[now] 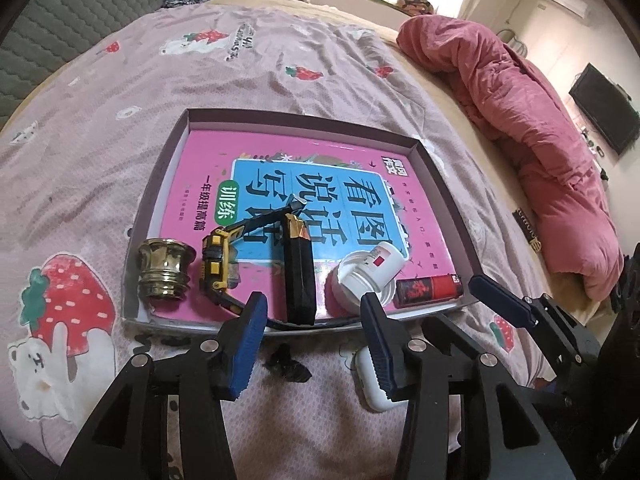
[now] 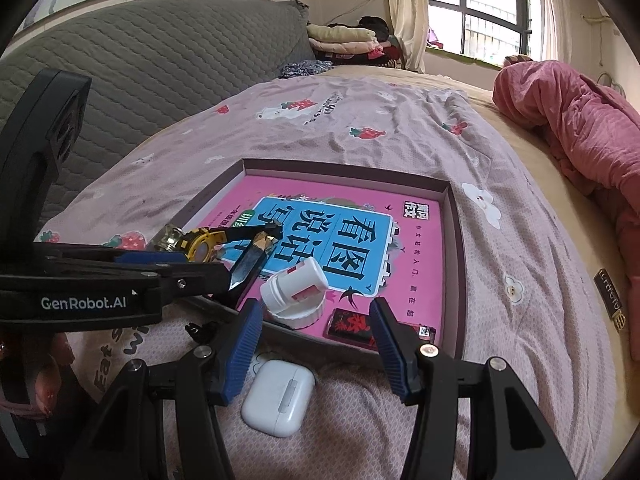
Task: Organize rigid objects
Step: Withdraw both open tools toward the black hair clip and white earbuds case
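1. Left view: left hand-held gripper (image 1: 314, 312) is released, empty, above the tray (image 1: 448, 184) edge; the watch (image 1: 218, 258) lies inside.
2. Right view: right hand-held gripper (image 2: 316, 326) stands open. The earbud case (image 2: 279, 397) lies on the bed just before the tray; light, hard, slippery, so grip its flat sides.

The white earbud case (image 1: 370, 390) is half hidden behind the left gripper's finger (image 1: 380, 350); the small print on the red tube (image 1: 430, 289) is unreadable.
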### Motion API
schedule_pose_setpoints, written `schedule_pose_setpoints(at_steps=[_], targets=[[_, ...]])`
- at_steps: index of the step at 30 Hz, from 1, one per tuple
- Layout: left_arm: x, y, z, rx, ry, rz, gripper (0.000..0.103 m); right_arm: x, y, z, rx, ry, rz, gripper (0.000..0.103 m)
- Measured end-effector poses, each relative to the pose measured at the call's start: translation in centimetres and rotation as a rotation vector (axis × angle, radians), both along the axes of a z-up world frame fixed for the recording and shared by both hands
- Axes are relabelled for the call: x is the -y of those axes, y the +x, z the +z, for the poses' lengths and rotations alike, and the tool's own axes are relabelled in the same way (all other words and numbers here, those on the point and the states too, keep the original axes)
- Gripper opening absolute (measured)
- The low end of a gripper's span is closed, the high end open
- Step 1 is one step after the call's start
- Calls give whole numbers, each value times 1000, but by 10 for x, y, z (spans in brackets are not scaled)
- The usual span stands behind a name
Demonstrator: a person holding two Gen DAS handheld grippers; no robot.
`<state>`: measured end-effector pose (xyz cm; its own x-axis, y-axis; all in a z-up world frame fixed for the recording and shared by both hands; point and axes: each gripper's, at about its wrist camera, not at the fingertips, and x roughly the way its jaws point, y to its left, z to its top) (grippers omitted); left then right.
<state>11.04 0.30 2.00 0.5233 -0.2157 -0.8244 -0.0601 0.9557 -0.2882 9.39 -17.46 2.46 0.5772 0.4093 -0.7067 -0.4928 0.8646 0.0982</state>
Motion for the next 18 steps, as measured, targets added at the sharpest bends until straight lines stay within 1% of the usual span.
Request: schedule_pose_setpoints(at_steps=[2, 5, 8, 11, 16, 18], targets=[[-2, -3, 2, 4, 4, 4, 51, 1, -2, 1, -1, 3, 2, 55], [-7, -8, 6, 13, 13, 13, 58, 2, -5, 2, 4, 1, 2, 56], [-11, -13, 9, 14, 28, 21, 58, 4, -6, 3, 3, 5, 0, 57], [-14, -19, 9, 13, 37, 22, 58, 5, -10, 4, 4, 7, 4, 62], [-14, -25, 8, 4, 52, 16, 59, 6, -16, 5, -1, 10, 7, 62], [-14, -29, 8, 1, 60, 17, 62, 6, -20, 5, -3, 8, 10, 62]])
